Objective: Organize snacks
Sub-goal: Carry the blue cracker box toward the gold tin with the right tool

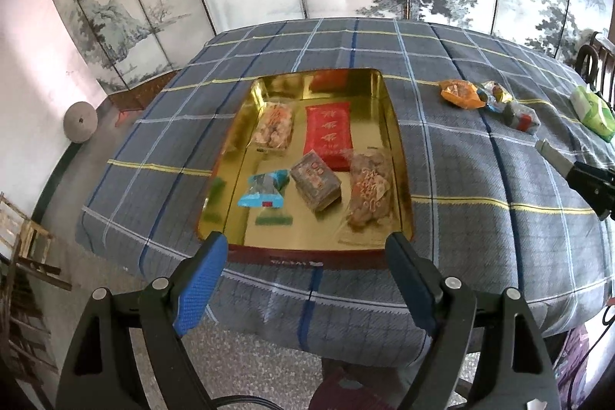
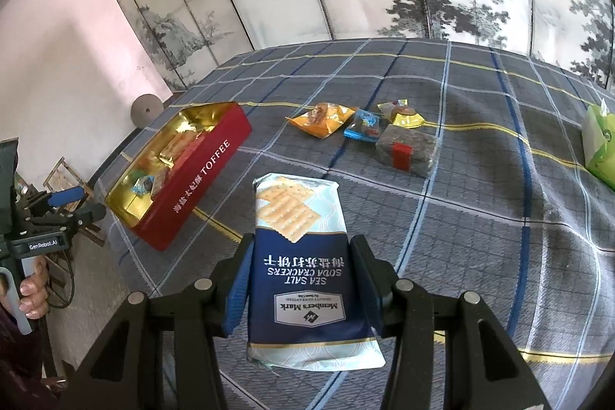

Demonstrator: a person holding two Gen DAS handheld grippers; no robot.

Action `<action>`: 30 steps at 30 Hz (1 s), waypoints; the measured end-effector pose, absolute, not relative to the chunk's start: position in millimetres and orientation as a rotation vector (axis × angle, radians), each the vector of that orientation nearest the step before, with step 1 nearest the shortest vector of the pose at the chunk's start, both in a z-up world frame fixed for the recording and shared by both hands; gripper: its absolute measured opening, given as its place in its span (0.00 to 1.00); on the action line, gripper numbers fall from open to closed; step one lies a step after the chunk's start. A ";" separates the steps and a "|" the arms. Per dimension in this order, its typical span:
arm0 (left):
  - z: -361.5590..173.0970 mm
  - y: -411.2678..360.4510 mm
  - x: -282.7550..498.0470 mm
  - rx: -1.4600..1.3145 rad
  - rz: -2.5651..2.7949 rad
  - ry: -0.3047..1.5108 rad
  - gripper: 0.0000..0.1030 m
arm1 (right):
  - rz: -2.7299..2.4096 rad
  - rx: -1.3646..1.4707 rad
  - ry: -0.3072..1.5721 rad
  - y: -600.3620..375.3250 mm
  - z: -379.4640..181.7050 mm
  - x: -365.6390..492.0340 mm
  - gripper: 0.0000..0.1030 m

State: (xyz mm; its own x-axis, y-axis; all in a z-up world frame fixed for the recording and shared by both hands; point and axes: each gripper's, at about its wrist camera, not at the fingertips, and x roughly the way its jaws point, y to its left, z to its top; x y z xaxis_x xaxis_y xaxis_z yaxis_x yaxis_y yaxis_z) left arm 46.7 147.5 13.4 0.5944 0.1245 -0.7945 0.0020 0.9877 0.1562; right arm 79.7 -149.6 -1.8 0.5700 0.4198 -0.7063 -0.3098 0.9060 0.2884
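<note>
The right gripper [image 2: 298, 279] has its jaws pinched on the soda cracker packet [image 2: 300, 256], lifted off the desk [image 2: 480, 218], presumably bound for the toffee tin [image 2: 200, 175] to their left. The left gripper [image 1: 307, 248] hangs over the tin's near rim, jaws wide and empty.

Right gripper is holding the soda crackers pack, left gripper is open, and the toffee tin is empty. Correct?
Not quite: the toffee tin isn't empty; the left wrist view shows several wrapped snacks in it. The right gripper holding the soda crackers pack and the left gripper being open are correct.
</note>
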 end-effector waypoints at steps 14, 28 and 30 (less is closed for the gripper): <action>6.0 166.6 37.8 0.115 0.083 0.943 0.81 | 0.449 0.096 0.868 -124.2 6.8 74.2 0.49; -2.9 191.6 29.8 0.069 0.116 0.966 0.91 | 0.488 0.044 0.855 -85.6 26.4 78.5 0.48; -4.6 196.9 29.3 0.053 0.123 0.973 0.91 | 0.499 0.038 0.849 -78.0 31.0 80.5 0.49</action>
State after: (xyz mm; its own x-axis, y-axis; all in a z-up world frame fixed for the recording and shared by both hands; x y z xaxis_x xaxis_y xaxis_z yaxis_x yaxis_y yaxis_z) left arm 29.3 196.9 -4.6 0.5563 0.1278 -0.8211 -0.0801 0.9917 0.1001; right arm 80.5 -78.0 31.0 0.5529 0.4368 -0.7095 -0.4067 0.8847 0.2277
